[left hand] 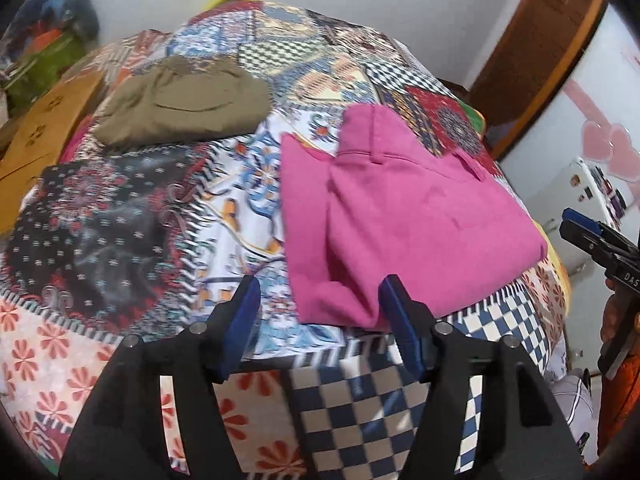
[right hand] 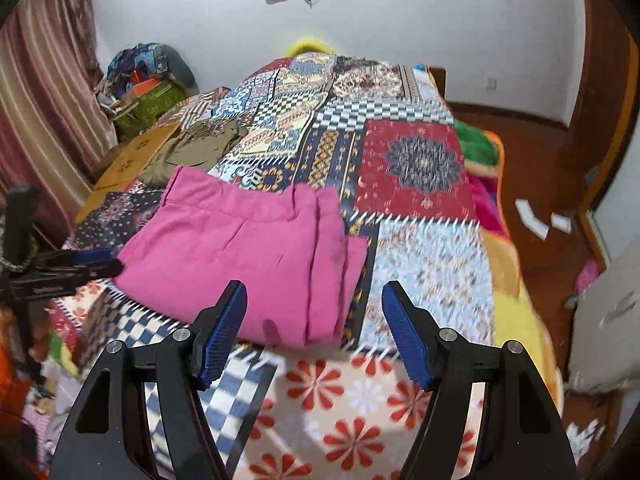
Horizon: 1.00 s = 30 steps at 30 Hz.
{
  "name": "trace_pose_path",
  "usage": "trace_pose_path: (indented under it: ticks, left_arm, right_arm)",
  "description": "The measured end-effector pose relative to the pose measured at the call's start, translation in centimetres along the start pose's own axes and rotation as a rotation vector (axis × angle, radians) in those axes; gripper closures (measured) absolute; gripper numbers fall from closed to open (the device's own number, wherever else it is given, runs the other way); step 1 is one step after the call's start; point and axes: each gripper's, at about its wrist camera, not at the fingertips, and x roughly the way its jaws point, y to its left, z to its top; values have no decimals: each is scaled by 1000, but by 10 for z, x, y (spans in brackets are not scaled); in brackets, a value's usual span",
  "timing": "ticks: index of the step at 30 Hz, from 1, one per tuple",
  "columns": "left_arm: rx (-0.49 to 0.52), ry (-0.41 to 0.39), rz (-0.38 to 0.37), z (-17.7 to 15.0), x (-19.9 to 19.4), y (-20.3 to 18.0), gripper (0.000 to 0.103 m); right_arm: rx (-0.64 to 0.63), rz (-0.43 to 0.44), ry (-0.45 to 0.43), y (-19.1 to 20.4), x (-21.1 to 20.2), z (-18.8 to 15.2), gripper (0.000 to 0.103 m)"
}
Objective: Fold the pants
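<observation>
Two garments on patchwork bedspread (right hand: 420,248): one pink pants (right hand: 248,248), folded, near front edge; one olive garment (left hand: 184,108), folded, farther back. Left gripper (left hand: 320,300) and right gripper (right hand: 314,308): jaws apart, empty, above pink pants' near edge. Cardboard box (left hand: 48,128) beside bed, contents not visible.

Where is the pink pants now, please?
The pink pants lie folded on the patchwork bedspread, right of the olive garment in the left wrist view, just beyond both hand-held grippers.

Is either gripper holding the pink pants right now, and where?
Nothing is held. The left gripper and right gripper are open and empty; the folded pink pants lie free on the bedspread.
</observation>
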Motion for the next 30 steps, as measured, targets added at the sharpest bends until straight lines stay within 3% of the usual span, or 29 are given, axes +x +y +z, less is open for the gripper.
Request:
trace_pose_path:
  ticks: [3,9,13,20,25,30]
  left_arm:
    - [16,-49,35,13,-11,-1,40]
    - [29,-101,-24,54,-6,-17,40]
    - [53,-43,-63,74,26,-31,40]
    - [29,39,-94,83,69,-27,60]
    - [-13,15,-96,83,69,-17,68]
    - [-60,51,-106,80,82,-6,67]
  right_arm:
    - [-18,-6,-19,0,5,11,37]
    - [-17,52,-21,-3,31,36,37]
    - [4,126,34,-6,60,44,44]
    - [-18,165,144,-5,104,41,77]
    - [4,181,126,-14,109,39,81]
    - [-20,143,143,-10,117,36,82]
